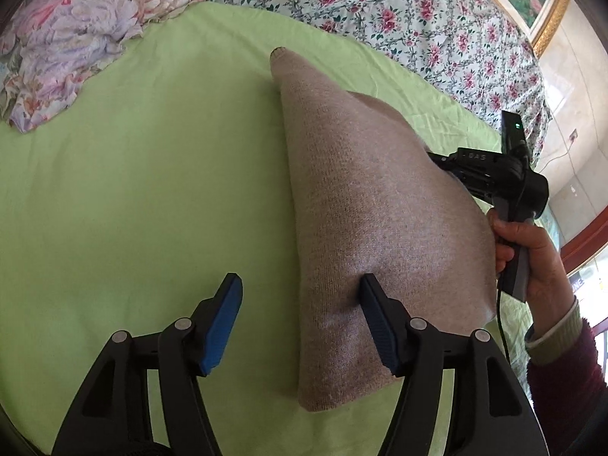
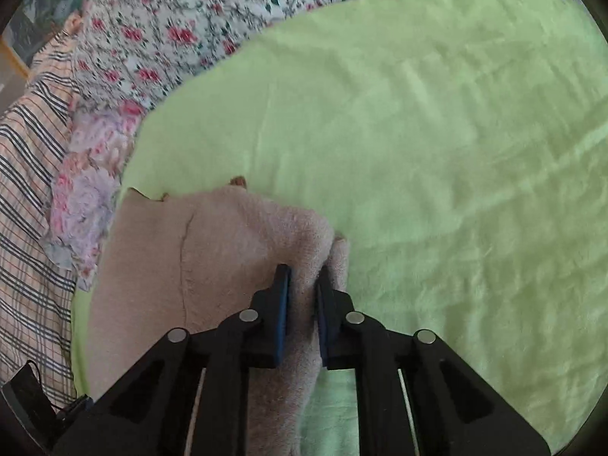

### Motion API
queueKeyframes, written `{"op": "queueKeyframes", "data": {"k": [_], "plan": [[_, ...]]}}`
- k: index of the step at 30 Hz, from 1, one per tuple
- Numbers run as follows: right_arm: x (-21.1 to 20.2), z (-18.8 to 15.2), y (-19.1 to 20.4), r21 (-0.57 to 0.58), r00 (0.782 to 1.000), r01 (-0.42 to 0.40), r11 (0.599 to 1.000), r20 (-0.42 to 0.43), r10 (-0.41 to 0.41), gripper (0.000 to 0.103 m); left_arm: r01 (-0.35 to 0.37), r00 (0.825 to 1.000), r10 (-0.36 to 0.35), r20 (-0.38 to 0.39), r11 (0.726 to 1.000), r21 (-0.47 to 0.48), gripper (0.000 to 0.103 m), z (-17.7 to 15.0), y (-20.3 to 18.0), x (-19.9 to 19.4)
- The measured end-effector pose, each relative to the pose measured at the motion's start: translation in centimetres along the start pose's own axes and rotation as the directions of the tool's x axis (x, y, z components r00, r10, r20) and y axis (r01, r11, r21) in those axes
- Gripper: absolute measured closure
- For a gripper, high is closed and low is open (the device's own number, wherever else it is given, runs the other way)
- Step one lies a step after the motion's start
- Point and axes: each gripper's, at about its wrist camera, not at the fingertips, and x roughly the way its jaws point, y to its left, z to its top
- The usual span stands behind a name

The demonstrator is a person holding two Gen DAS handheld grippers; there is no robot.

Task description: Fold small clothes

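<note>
Nearest to me, my left gripper has its jaws released – one blue pad over the bare green sheet, the other resting against the beige knit garment, nothing pinched between them. On the other side, the right gripper has its jaws clenched on a bunched fold of the same garment; the fabric passes between the pads and rises a little from the bed. From the left wrist view I see the cloth lifted like a tent, with the person's hand on the right handle just behind it. Further away lie a crumpled flowered cloth and the floral bedspread.

I judge that a fold is in progress: the right side carries one edge across. The next move needs the right jaws to lay this edge flat on the rest of the garment – and my left one to pin or smooth the crease.
</note>
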Motion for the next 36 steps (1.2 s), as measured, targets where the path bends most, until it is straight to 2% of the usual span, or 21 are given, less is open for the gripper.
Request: {"op": "queueKeyframes", "data": {"k": [1, 3, 6, 9, 12, 14, 19, 22, 31, 36], "plan": [[-1.2, -0.2, 0.0, 0.015, 1.000, 0.007, 1.000, 0.015, -0.007, 0.077, -0.009, 1.000, 0.009, 0.004, 1.000, 0.006, 0.038, -0.1, -0.1, -0.2], [-3.7, -0.8, 0.3, 0.022, 0.998, -0.024, 0.999, 0.060, 0.023, 0.076, -0.032, 0.999, 0.031, 0.012, 0.999, 0.019, 0.038, -0.4, -0.4, -0.7], [-8.1, -3.1, 1.8, -0.020, 0.992, -0.064, 0.998, 0.105, 0.066, 0.066, -0.053, 0.998, 0.052, 0.024, 0.998, 0.026, 0.040, -1.1, -1.0, -1.5], [-11.4, -6.2, 3.4, -0.063, 0.985, -0.125, 0.990, 0.108, 0.131, 0.057, -0.067, 0.997, 0.066, 0.032, 0.998, 0.022, 0.040, -1.8, -1.4, -2.2], [-13.4, -9.5, 4.8, -0.112, 0.983, -0.149, 0.982, 0.089, 0.160, 0.045, -0.079, 0.996, 0.078, 0.040, 0.997, 0.027, 0.040, -2.9, -1.6, -3.3], [-14.3, -11.7, 5.5, -0.142, 0.982, -0.162, 0.977, 0.072, 0.174, 0.042, -0.090, 0.995, 0.089, 0.046, 0.995, 0.036, 0.040, -3.6, -1.8, -4.1], [-15.7, -16.1, 6.4, -0.188, 0.988, -0.139, 0.972, 0.045, 0.150, 0.034, -0.122, 0.992, 0.120, 0.044, 0.991, 0.057, 0.027, -5.3, -2.0, -5.5], [-16.6, -18.2, 6.3, -0.202, 0.990, -0.119, 0.972, 0.052, 0.132, 0.026, -0.154, 0.988, 0.151, 0.041, 0.984, 0.087, 0.024, -6.5, -2.1, -6.0], [-17.3, -23.7, 5.1, -0.209, 0.999, -0.019, 0.978, 0.039, 0.028, 0.020, -0.237, 0.971, 0.237, 0.018, 0.961, 0.142, 0.023, -10.6, -2.9, -6.6], [-17.4, -25.3, 5.5, -0.263, 0.999, 0.025, 0.965, 0.040, -0.015, 0.016, -0.277, 0.960, 0.281, 0.006, 0.943, 0.183, 0.022, -12.8, -3.8, -6.5]]}}
